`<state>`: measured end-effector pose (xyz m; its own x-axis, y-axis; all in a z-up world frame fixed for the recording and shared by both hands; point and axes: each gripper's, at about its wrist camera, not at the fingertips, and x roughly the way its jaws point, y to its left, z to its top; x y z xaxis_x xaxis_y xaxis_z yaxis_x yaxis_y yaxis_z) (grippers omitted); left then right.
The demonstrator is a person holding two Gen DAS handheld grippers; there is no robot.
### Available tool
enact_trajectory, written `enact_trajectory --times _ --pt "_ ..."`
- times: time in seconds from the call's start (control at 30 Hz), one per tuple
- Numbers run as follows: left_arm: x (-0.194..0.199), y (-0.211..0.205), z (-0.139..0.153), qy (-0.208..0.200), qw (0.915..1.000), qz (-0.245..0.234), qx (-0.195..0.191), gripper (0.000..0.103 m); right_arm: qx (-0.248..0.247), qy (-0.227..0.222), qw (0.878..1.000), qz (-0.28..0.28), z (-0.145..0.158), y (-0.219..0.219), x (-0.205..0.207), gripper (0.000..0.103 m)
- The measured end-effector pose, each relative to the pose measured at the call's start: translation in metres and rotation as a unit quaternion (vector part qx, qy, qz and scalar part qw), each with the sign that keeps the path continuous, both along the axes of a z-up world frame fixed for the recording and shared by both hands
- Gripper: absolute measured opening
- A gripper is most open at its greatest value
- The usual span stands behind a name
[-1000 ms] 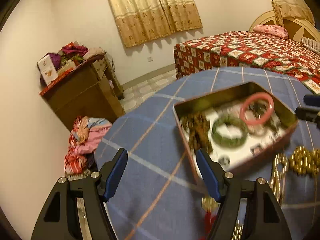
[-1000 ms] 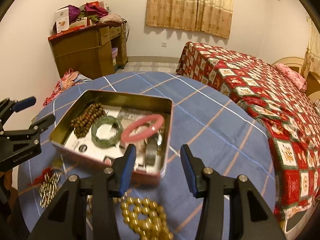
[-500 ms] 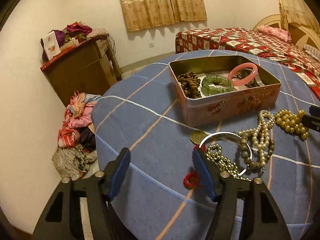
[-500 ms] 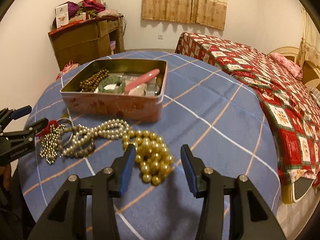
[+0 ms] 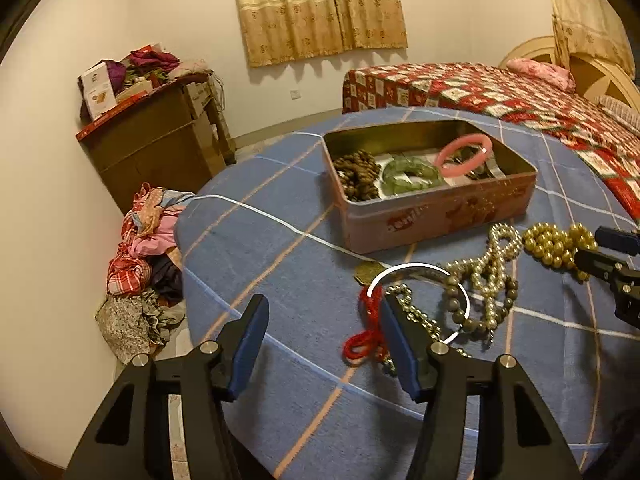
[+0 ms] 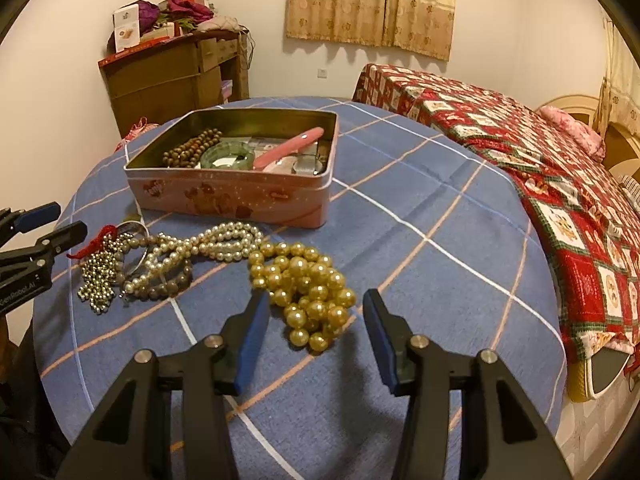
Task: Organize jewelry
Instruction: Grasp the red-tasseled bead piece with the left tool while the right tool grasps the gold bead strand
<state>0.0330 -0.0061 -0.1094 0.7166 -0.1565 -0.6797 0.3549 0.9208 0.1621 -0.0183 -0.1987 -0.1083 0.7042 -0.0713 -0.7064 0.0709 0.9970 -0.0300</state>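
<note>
Your left gripper (image 5: 322, 336) sits at the bottom of the left wrist frame, jaws closing but spread fairly wide, only bare blue plaid tablecloth (image 5: 280, 264) between them. Its right finger (image 5: 396, 344) is just beside the red cord (image 5: 366, 336) and the small gold bead chain (image 5: 416, 312), partly covering both; cannot tell if it touches them.

Your right gripper (image 6: 312, 328) is at the bottom centre of the right wrist frame, jaws moderately wide and gripping nothing. The heap of large gold beads (image 6: 308, 284) lies just ahead of the tips, its near end in line with the gap, pads not on it.

The pink tin (image 6: 236, 196) stands open at upper left centre of the right frame, on the cloth. Inside: brown wooden beads (image 6: 192, 148) at the left, a green bangle (image 6: 228, 156) in the middle, a pink bangle (image 6: 290, 148) tilted at the right.

Loose on the cloth in front of the tin, left to right in the right frame: red cord, small gold chain, silver bangle (image 5: 420, 270), grey bead bracelet (image 5: 460, 308), pearl strand (image 6: 208, 248), large gold beads. The pieces tangle and overlap
</note>
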Motion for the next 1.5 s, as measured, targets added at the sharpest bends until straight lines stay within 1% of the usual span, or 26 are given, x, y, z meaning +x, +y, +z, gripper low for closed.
enact_trajectory --times 0.1,0.17,0.2,0.23,0.27,0.3,0.33,0.37,0.43,0.5,0.63,0.7,0.87,0.93,1.03,1.07,1.1,1.13,1.17,1.2,1.3,1.33,1.5 --pt "0.002 -0.005 -0.008 0.007 0.9999 -0.007 0.007 0.058 -0.007 0.0 1.0 0.0 -0.001 0.002 -0.001 0.052" --pt "0.006 -0.006 -0.014 0.015 0.9998 -0.01 0.012 0.043 -0.012 0.002 1.0 0.001 -0.003 0.003 -0.002 0.052" --pt "0.008 -0.005 -0.016 0.022 0.9997 -0.012 0.006 0.04 -0.011 0.003 1.0 0.001 -0.004 0.003 -0.002 0.052" --pt "0.01 -0.004 -0.016 0.026 0.9995 -0.015 -0.002 0.033 -0.01 0.005 1.0 0.0 -0.005 0.002 -0.002 0.052" --pt "0.011 -0.003 -0.016 0.03 0.9994 -0.016 -0.003 0.022 -0.009 0.006 1.0 0.0 -0.005 0.002 -0.002 0.052" --pt "0.011 -0.002 -0.016 0.035 0.9992 -0.018 -0.007 0.017 -0.009 0.006 1.0 0.0 -0.006 0.002 -0.002 0.052" --pt "0.011 -0.001 -0.015 0.038 0.9989 -0.022 -0.013 0.007 -0.009 0.005 1.0 -0.002 -0.006 0.001 -0.002 0.052" --pt "0.01 -0.001 -0.015 0.039 0.9989 -0.024 -0.014 0.006 -0.008 0.005 1.0 -0.002 -0.006 0.001 -0.002 0.052" --pt "0.009 0.001 -0.012 0.037 0.9987 -0.027 -0.021 0.005 -0.009 0.005 1.0 -0.003 -0.007 0.001 -0.002 0.052" --pt "0.007 0.005 -0.005 0.032 0.9985 -0.027 -0.036 0.005 -0.01 0.004 1.0 -0.005 -0.006 0.001 -0.002 0.052" --pt "0.004 0.011 0.018 0.005 0.9984 -0.03 -0.048 0.004 -0.014 -0.002 1.0 -0.014 -0.003 -0.004 -0.002 0.052" --pt "0.005 0.014 0.024 0.001 0.998 -0.03 -0.056 0.004 -0.017 0.005 1.0 -0.014 -0.004 -0.006 -0.001 0.052" --pt "0.006 0.015 0.026 -0.003 0.9982 -0.028 -0.054 0.004 -0.005 0.009 1.0 -0.013 -0.004 -0.01 0.0 0.052" --pt "0.006 0.015 0.027 -0.011 0.9987 -0.023 -0.044 0.004 -0.004 0.01 1.0 -0.012 -0.004 -0.011 0.001 0.052" --pt "0.004 0.015 0.029 -0.019 0.9986 -0.022 -0.044 0.004 -0.001 0.024 1.0 -0.006 -0.009 -0.011 0.004 0.052" --pt "0.005 0.015 0.03 -0.021 0.9985 -0.023 -0.044 0.004 -0.001 0.029 1.0 -0.005 -0.01 -0.012 0.004 0.055" --pt "0.006 0.016 0.03 -0.021 0.9985 -0.023 -0.045 0.004 -0.003 0.036 0.999 -0.004 -0.013 -0.013 0.006 0.055" --pt "0.007 0.017 0.03 -0.02 0.9985 -0.022 -0.046 0.004 -0.001 0.04 0.999 -0.002 -0.016 -0.013 0.007 0.054" --pt "0.008 0.018 0.03 -0.019 0.9985 -0.02 -0.047 0.004 0.006 0.035 0.999 -0.003 -0.015 -0.015 0.005 0.043" --pt "0.008 0.019 0.03 -0.018 0.9985 -0.019 -0.048 0.004 0.01 0.037 0.999 -0.001 -0.015 -0.016 0.005 0.025" --pt "0.009 0.02 0.031 -0.016 0.9984 -0.017 -0.052 0.004 0.003 0.034 0.999 0.005 -0.013 -0.013 0.003 0.024" --pt "0.009 0.02 0.032 -0.018 0.9984 -0.017 -0.052 0.004 0.005 0.026 1.0 0.006 -0.01 -0.012 0.0 0.024" --pt "0.007 0.019 0.045 -0.032 0.9979 -0.019 -0.053 0.004 -0.021 -0.02 1.0 0.009 0.009 -0.002 -0.01 0.024"
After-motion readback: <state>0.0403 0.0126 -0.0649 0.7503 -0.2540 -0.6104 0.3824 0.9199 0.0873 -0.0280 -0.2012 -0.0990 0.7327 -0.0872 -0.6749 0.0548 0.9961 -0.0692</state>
